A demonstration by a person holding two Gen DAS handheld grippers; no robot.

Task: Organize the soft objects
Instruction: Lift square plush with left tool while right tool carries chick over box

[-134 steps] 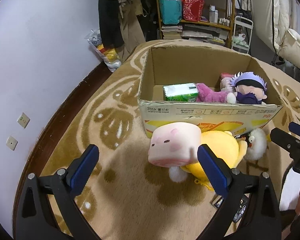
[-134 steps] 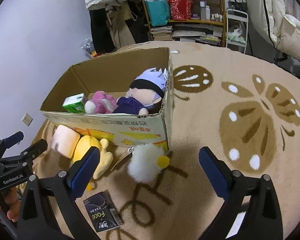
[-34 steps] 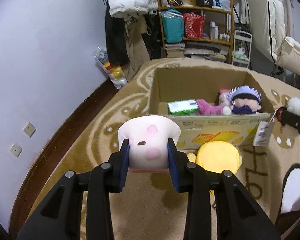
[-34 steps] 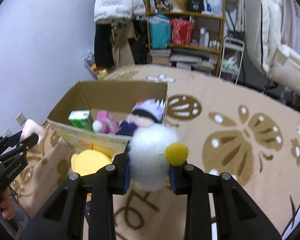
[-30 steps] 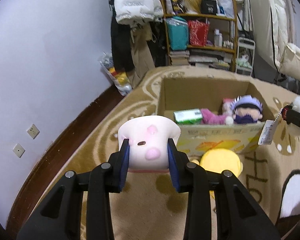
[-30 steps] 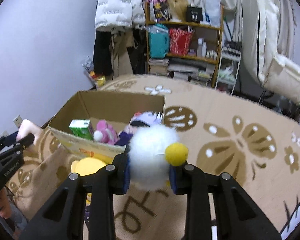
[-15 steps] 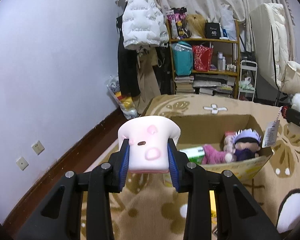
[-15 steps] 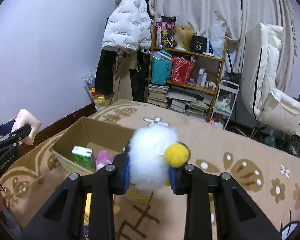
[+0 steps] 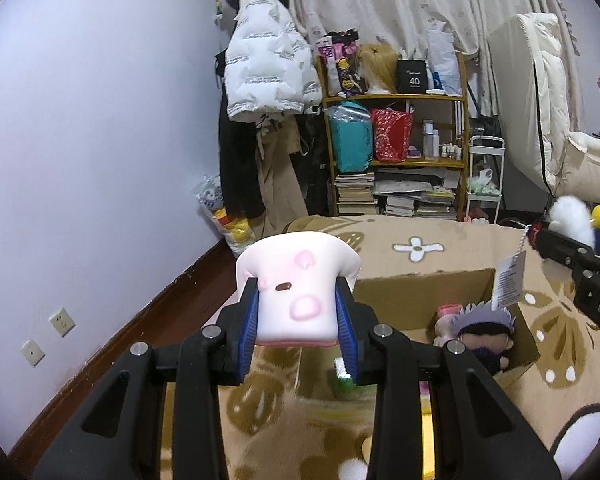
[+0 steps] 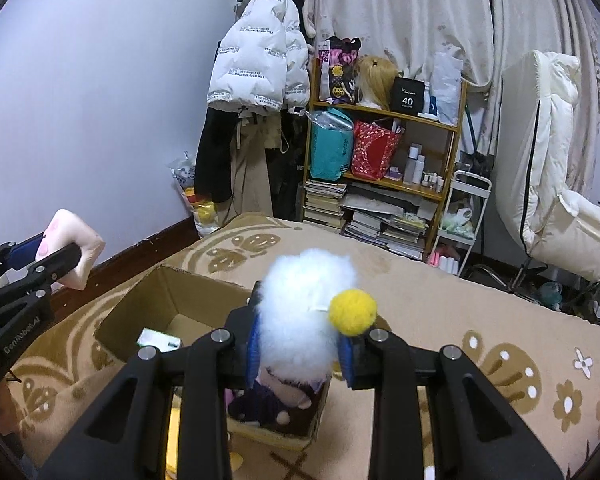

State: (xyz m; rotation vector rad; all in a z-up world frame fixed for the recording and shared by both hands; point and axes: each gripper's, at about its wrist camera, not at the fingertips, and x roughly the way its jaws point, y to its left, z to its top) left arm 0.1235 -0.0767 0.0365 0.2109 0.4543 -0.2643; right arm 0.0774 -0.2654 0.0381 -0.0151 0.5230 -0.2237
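1. My left gripper is clamped on the pale pink squishy pig-face cushion; open brown cardboard box lies ahead, below, slightly right.
2. My right gripper pinches the fluffy white ball chick w/ yellow beak, directly over box's near corner, so it's nearer for the drop.

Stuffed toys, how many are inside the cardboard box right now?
1 for sure: the purple-haired doll in the cardboard box. Something pink beside it may be another. The pink squishy toy and white fluffy toy are held up in grippers. More may be hidden.
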